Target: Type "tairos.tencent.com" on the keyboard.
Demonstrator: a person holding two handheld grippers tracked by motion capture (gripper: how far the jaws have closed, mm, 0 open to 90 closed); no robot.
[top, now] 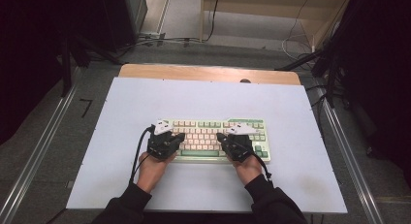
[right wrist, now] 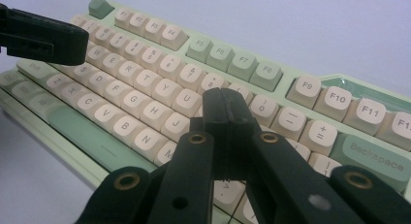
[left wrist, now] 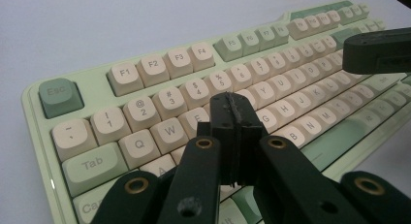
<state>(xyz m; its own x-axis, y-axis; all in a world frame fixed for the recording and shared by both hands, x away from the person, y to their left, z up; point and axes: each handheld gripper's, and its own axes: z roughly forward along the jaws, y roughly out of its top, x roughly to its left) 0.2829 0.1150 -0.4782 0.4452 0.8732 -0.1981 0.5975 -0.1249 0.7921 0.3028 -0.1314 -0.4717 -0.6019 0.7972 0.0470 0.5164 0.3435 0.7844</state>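
Centrally on the pale surface, slightly toward the near edge, a mint-green keyboard with cream and green keycaps is laid with its long side running left to right. Both grippers are held over it from the near side. The left gripper is poised above the left half of the keys, and the right gripper above the middle-right portion; the two tips are seen pointing inward toward each other, near but apart.

In the left gripper view, the left gripper's fingers are seen clenched together with nothing between them, their tip lying over the letter rows just right of the W and E keys; whether a key is touched cannot be told. The tip of the other gripper is seen at the far right of that view, above the keys. In the right gripper view, the right gripper's fingers are likewise pressed shut and empty, held over the area around the I, O and K keys, below the number row. Contact with a keycap cannot be told there either.

Wide bare surface is left on both sides of the keyboard and beyond its far edge, up to a wooden strip along the far side. A narrower band remains between the keyboard's near edge and the near edge of the surface, and it is crossed by the person's hands and dark sleeves.
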